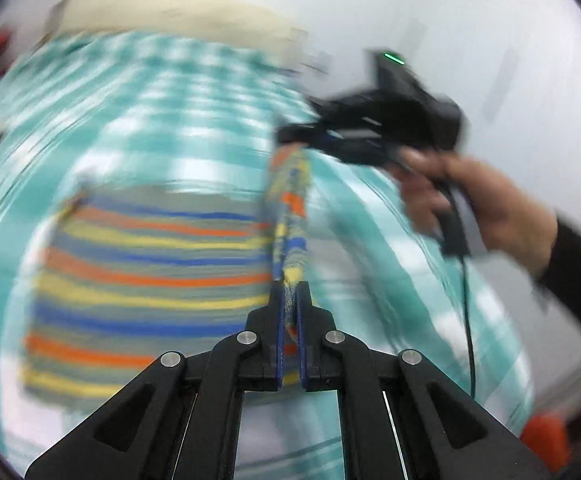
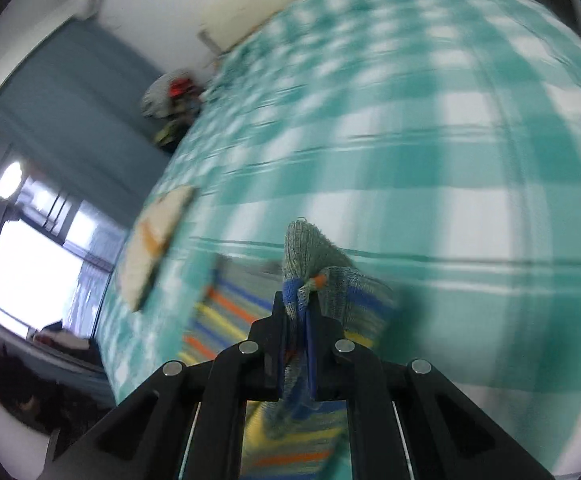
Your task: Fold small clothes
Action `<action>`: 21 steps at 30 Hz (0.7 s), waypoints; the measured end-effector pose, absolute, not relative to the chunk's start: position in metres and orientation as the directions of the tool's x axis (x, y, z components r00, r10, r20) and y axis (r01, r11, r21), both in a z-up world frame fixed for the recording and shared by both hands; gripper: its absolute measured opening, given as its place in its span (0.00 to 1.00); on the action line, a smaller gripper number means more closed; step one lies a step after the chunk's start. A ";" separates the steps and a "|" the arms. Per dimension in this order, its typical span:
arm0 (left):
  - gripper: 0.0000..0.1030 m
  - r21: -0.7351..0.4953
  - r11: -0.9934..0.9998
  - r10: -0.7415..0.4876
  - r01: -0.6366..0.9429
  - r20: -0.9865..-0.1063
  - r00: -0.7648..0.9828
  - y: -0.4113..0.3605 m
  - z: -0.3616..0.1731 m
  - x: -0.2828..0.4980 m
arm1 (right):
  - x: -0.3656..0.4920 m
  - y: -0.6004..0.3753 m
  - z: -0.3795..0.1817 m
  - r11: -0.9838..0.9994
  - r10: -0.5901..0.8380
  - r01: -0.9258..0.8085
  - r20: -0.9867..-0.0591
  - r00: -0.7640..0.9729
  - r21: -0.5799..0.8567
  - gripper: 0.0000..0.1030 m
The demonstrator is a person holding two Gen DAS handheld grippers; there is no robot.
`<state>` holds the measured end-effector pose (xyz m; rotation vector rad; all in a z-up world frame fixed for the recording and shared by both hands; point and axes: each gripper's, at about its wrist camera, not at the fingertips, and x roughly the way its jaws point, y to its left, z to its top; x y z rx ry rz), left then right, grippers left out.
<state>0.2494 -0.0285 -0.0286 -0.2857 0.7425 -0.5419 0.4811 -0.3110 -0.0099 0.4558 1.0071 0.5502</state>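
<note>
While the striped knit garment [image 1: 150, 264] lies mostly flat on the teal checked bedspread [image 1: 194, 92], one edge is raised between the two claws. Left gripper [image 1: 289, 300] is clenched on a bunched striped edge; right gripper [image 2: 299, 312] is clenched on another bunch of the same knit, held by a hand [image 1: 486, 208]. Both views are smeared, so exact corners are unclear. Judged step: carrying the lifted edge over for a fold. Do it well by keeping both grips level and the fabric taut between them, laying edge onto edge, then releasing only once flat. A folded pale cloth [image 2: 154, 248] lies near the bed edge.
</note>
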 end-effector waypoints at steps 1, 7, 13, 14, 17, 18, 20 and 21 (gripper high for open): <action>0.03 -0.459 0.831 -0.546 0.315 -0.562 0.621 -0.008 -0.032 0.252 | 0.485 -0.289 -0.007 0.770 0.633 -0.243 -0.658 0.407 0.590 0.08; 0.03 -0.487 0.870 -0.414 0.079 -0.634 0.653 0.078 -0.080 0.267 | 0.516 -0.147 -0.031 0.773 0.633 -0.332 -0.700 0.332 0.541 0.08; 0.39 -0.434 0.900 -0.322 -0.027 -0.707 0.630 0.099 -0.117 0.263 | 0.525 -0.068 -0.091 0.804 0.581 -0.354 -0.760 0.292 0.478 0.22; 0.53 -0.446 0.894 -0.332 -0.037 -0.715 0.615 0.102 -0.119 0.262 | 0.525 -0.068 -0.095 0.803 0.586 -0.338 -0.756 0.293 0.491 0.34; 0.54 -0.464 0.885 -0.333 -0.034 -0.682 0.651 0.119 -0.103 0.249 | 0.512 -0.096 -0.079 0.806 0.591 -0.319 -0.710 0.382 0.499 0.37; 0.54 -0.452 0.892 -0.324 -0.021 -0.670 0.668 0.120 -0.096 0.244 | 0.502 -0.108 -0.070 0.814 0.581 -0.322 -0.700 0.416 0.484 0.37; 0.51 -0.433 0.900 -0.340 0.041 -0.641 0.688 0.116 -0.082 0.239 | 0.476 -0.135 -0.052 0.836 0.547 -0.348 -0.696 0.464 0.425 0.37; 0.43 -0.429 0.899 -0.368 0.089 -0.630 0.684 0.107 -0.075 0.239 | 0.458 -0.147 -0.047 0.850 0.521 -0.364 -0.707 0.478 0.380 0.36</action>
